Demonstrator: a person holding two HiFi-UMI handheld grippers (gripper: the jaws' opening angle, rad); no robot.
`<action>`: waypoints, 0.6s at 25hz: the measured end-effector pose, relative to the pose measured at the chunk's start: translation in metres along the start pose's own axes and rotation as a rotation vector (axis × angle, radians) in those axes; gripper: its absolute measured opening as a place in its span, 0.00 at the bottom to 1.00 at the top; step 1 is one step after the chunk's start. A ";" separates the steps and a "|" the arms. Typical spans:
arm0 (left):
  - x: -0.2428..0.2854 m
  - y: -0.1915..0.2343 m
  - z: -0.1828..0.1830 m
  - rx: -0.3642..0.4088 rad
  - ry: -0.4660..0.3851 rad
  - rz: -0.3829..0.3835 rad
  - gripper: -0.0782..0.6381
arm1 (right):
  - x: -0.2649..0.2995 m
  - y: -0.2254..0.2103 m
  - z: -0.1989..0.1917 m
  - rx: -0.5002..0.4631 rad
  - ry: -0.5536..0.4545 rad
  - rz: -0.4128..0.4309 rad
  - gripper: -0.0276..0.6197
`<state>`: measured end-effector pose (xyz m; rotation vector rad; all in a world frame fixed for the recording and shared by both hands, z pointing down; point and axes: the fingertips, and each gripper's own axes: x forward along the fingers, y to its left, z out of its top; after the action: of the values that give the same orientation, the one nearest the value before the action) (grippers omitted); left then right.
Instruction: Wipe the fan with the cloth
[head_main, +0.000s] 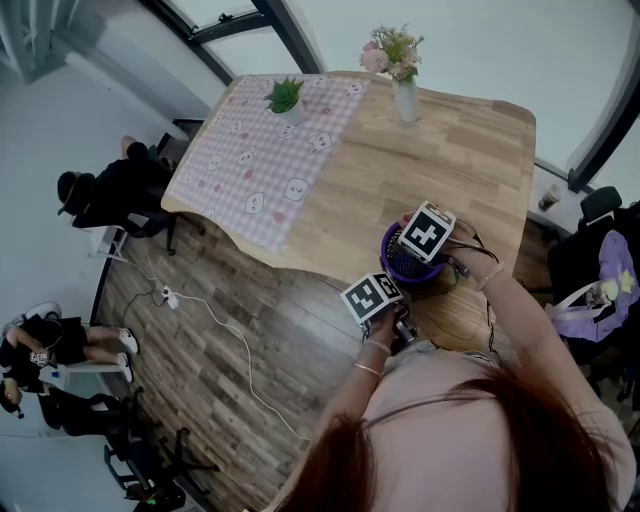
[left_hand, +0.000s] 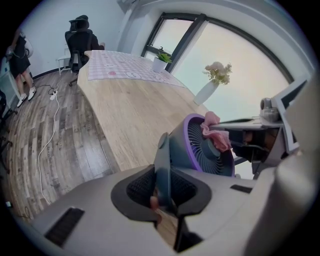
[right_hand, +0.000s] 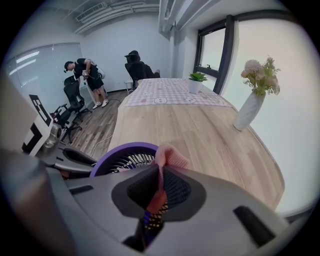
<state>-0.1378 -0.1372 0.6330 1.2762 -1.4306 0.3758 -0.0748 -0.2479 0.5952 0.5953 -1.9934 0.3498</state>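
Fan stands at the table's near edge, its purple-rimmed grille tilted up toward the right gripper. The left gripper clamps its dark stand. The right gripper's jaws pinch the pink cloth against the grille's rim. A flower vase stands at the far edge

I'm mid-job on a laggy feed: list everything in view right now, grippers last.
fan: one, purple rim, dark body, at the table's near edge
cloth: one, pink, against the fan's front
table: one, light wood, centre
tablecloth: one, pink check, table's far end
potted plant: one, green, on the tablecloth
vase of flowers: one, white, on bare wood, far end
cable: one, white, floor at left
office chair: at least one, black, beyond the table
left hand-held gripper: grey, shut on the fan
right hand-held gripper: grey, shut on the cloth
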 end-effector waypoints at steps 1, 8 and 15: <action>0.000 0.000 0.000 -0.006 0.000 -0.001 0.19 | 0.000 -0.001 -0.001 0.000 -0.001 -0.002 0.08; 0.002 0.003 0.005 -0.012 -0.026 0.020 0.20 | -0.006 0.000 -0.009 0.000 -0.001 -0.009 0.08; 0.002 0.003 0.004 -0.021 -0.037 0.021 0.20 | -0.012 0.001 -0.021 -0.042 0.024 -0.041 0.08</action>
<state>-0.1416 -0.1405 0.6344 1.2580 -1.4761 0.3522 -0.0551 -0.2336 0.5948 0.6017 -1.9582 0.2877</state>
